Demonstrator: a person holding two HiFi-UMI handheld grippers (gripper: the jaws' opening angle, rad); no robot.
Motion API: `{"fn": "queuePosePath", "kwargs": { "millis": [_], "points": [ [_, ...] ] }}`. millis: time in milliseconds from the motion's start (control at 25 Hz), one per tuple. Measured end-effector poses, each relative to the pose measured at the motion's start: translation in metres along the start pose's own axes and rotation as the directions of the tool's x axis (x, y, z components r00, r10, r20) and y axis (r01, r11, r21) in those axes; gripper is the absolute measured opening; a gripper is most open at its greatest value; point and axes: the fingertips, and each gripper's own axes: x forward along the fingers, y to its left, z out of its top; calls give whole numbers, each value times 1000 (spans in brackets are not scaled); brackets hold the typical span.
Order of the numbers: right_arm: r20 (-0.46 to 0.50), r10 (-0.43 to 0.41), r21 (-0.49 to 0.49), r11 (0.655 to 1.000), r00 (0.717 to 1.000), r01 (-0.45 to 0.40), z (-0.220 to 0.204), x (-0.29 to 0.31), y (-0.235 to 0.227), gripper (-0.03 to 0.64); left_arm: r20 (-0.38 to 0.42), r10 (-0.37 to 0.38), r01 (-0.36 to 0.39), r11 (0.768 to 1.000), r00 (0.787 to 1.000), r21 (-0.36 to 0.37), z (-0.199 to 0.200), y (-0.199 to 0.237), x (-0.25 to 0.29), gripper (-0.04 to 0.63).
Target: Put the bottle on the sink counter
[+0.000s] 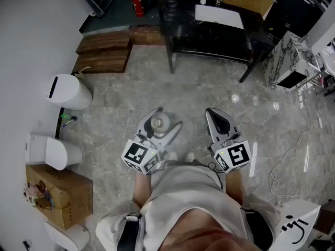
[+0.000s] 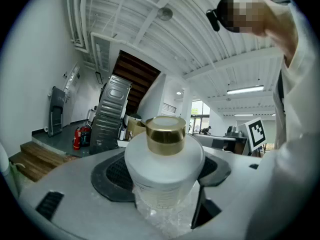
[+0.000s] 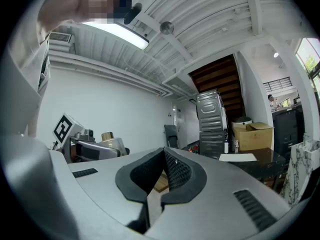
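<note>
Currently the bottle (image 2: 164, 170) stands upright between the jaws of the left gripper (image 1: 166, 120). It has a pale, see-through body and a gold cap (image 2: 165, 133). The jaws are spread wide, and their dark pads press the bottle's body from both sides, so it is clamped and carried in the air above the grey stone floor (image 1: 199, 90). The person holds it just in front of their chest.

Right of the bottle, and near it, is the right gripper (image 1: 213, 114). Its jaws are closed together with nothing between them. From that gripper's own view the bottle shows off to the left, its cap poking up above the left gripper's jaws.

Beyond the bottle, well apart from it, stands a black table (image 1: 209, 35) with a sheet of paper (image 1: 220, 15) lying on it. Beyond the bottle and to its left are wooden steps (image 1: 104, 51), with a red fire extinguisher (image 1: 137, 3) farther back. Left of the bottle a white bin (image 1: 68, 92) stands by the wall. Nearer the person on that same side sits a cardboard box (image 1: 57, 195).
</note>
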Motion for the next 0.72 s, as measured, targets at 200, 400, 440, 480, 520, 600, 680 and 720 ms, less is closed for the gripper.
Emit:
{"fn": "queuePosePath", "kwargs": {
  "millis": [200,400,440,480,520,600,680,720],
  "points": [
    [23,14,17,1000,1000,-15,1,-1,-6,-3,2,26,-26,1000,1000,10,0,0,3,334],
    [22,43,19,999,999,-43,-1,-4,-13,-3,-6,64,-64,998,998,23,0,-4,8,334],
    [22,49,20,999,999,-49,-1,-5,-14,-3,-7,70,-70,997,998,24,-1,-5,9,334],
    [22,55,20,998,998,-55,-1,-5,-16,-3,-7,75,-75,997,997,26,-1,-7,10,333],
    [21,61,21,998,998,-61,-1,-6,-17,-3,-7,79,-79,997,997,26,-1,-9,11,334],
    [21,72,20,997,997,-72,-2,-5,-20,-3,-7,84,-84,996,996,30,-1,-12,14,333],
    [21,80,23,997,997,-80,-3,-4,-23,-3,-7,85,-84,996,996,32,-1,-15,16,333],
    [21,82,27,996,996,-83,-3,-3,-25,-3,-9,85,-84,996,996,34,-1,-15,18,333]
  ]
}}
